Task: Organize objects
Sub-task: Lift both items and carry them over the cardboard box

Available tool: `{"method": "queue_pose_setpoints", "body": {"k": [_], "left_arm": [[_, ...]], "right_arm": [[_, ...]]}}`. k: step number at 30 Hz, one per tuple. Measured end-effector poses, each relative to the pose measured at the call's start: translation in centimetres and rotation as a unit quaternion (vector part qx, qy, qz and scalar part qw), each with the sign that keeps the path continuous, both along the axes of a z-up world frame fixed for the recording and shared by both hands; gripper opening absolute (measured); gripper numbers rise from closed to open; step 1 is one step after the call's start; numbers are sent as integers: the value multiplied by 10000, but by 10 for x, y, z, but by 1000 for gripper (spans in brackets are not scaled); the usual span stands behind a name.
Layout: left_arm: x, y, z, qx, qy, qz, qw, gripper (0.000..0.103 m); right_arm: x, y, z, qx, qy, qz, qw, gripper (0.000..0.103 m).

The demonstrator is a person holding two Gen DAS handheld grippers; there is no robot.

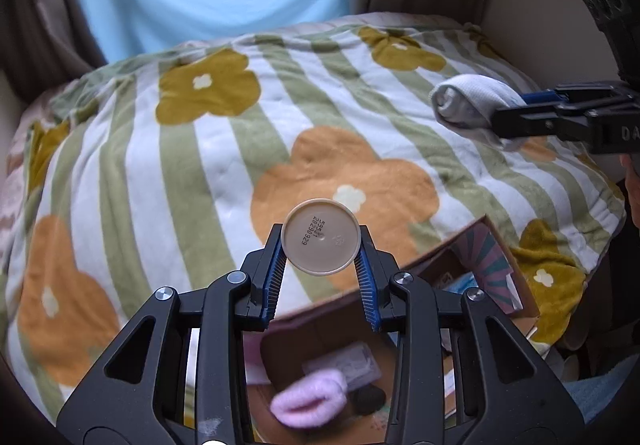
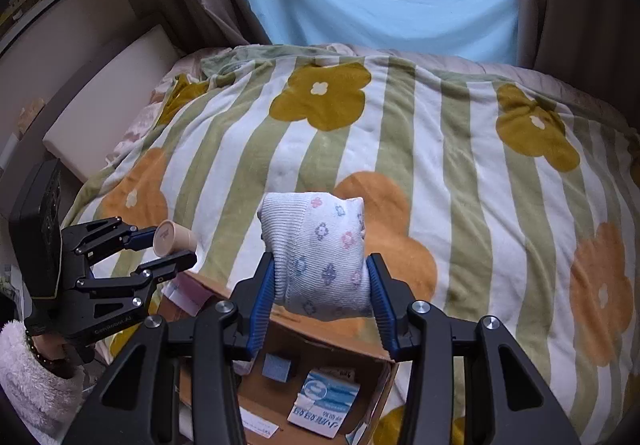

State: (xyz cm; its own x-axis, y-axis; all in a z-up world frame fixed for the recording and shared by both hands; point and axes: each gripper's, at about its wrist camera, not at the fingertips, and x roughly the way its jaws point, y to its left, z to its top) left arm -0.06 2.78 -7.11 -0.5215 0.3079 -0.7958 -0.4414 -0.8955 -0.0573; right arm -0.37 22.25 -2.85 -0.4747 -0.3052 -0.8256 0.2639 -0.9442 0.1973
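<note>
Risk of the tube (image 1: pixel 320 237) slipping from the left gripper (image 1: pixel 320 245), pinched only at its smooth round sides near the pad tips, or of the soft sock roll (image 2: pixel 320 257) sagging out of the right gripper (image 2: pixel 322 277) and missing the box (image 2: pixel 344 355). Both clamped on their loads and held in the air above the near edge of the blanket (image 2: pixel 460 165), over the open box. Tube crosswise between the left pads, flat end toward the camera; sock roll wedged between the right pads, bulging past them.
</note>
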Motion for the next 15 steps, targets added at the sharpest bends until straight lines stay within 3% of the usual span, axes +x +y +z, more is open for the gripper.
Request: {"method": "queue_pose_setpoints", "body": {"k": [8,15], "left_arm": [[49,-3,-26,-230,-293,495,9981,30],[75,-5,-57,-199,-652,881,9938,30]], "right_arm": [[42,-10,-32,-17,-302,19,9995,42],[65,-15,-73,-100,-698,-68,9975,42]]}}
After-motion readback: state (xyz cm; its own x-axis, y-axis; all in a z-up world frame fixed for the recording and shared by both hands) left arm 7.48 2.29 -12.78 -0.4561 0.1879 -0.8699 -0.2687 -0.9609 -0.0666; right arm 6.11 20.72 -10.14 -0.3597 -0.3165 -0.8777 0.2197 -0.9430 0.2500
